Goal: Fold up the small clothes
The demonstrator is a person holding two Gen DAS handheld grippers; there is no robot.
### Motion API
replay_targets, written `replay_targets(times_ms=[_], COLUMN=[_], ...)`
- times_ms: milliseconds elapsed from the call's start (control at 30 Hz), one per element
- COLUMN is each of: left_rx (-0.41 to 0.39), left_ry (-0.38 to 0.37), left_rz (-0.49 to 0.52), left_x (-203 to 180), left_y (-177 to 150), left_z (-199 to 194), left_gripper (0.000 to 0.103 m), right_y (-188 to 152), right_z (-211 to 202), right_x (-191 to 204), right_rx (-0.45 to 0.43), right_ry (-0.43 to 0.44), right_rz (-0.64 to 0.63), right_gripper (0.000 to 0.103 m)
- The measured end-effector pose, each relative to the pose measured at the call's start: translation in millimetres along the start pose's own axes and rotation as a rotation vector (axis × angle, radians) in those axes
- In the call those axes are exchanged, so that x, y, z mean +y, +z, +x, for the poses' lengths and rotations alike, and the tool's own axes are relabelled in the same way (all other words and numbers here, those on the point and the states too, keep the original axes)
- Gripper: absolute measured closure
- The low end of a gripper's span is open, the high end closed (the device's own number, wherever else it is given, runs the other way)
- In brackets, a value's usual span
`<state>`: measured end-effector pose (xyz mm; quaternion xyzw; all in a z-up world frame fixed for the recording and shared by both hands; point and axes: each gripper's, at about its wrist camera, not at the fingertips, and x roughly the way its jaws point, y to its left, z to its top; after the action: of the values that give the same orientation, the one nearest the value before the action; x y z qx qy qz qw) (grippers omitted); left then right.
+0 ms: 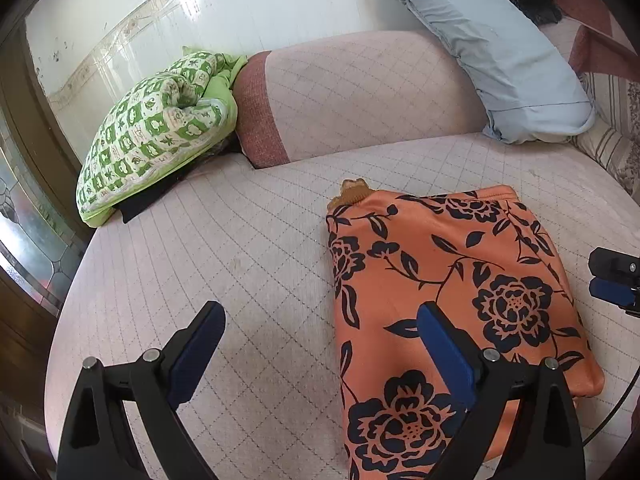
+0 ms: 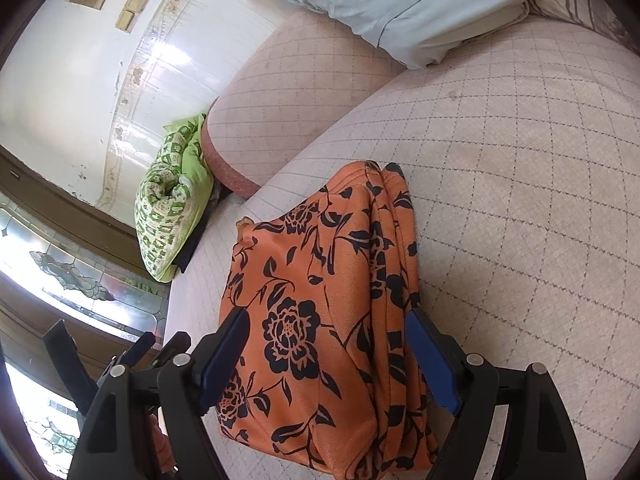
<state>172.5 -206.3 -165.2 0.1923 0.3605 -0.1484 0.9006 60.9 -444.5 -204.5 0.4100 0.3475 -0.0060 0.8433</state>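
On the quilted bed [image 1: 248, 240] lies the folded orange floral garment [image 1: 448, 280] (no legible label); left tongs [image 1: 320, 332] and right tongs [image 2: 328, 344] both gape wide, holding nothing

Left wrist view looks down and forward from close above the bed [image 1: 248, 240], its left gripper [image 1: 320, 320] framing the shot. Right wrist view sits closer over the orange floral garment [image 2: 304, 300], facing the same wall. Both share the garment [image 1: 440, 280], green quilt [image 1: 152, 132] and blue pillow [image 1: 500, 52].
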Motion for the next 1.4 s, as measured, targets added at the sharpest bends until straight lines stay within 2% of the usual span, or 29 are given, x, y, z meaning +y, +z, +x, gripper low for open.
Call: replay_targets(times_ms=[533, 733, 833, 967, 1100, 1300, 1400], left_rx=[0.026, 0.029, 0.029, 0.052, 0.026, 0.096, 0.114], left_ry=[-0.006, -0.026, -0.006, 0.054, 0.114, 0.105, 0.085], left_rz=[-0.008, -0.021, -0.013, 0.041, -0.005, -0.072, -0.101], left_x=[3.7, -0.3, -10.0, -28.7, -40.7, -57.7, -60.7], left_y=[-3.0, 4.9, 12.8, 17.1, 23.2, 34.0, 34.1], left_z=[13.3, 12.7, 13.4, 11.9, -6.5, -17.8, -25.1], left_gripper=[0.006, 0.006, 0.006, 0.006, 0.006, 0.006, 0.006], right_y=[-2.3, -3.1, -4.8, -14.2, -25.2, -52.5, -72.6], right_z=[8.2, -1.5, -12.2, -26.2, -34.8, -64.0, -82.8], right_x=[1.9, 2.5, 0.0, 2.9, 7.1, 12.1, 13.1], right_rx=[0.008, -0.026, -0.052, -0.069, -0.054, -0.069, -0.047], right_ry=[-0.012, -0.033, -0.030, -0.033, -0.078, -0.119, -0.059], right_rz=[-0.013, -0.034, -0.026, -0.057, -0.151, -0.264, -0.233], right_gripper=[0.020, 0.020, 0.020, 0.020, 0.020, 0.020, 0.020])
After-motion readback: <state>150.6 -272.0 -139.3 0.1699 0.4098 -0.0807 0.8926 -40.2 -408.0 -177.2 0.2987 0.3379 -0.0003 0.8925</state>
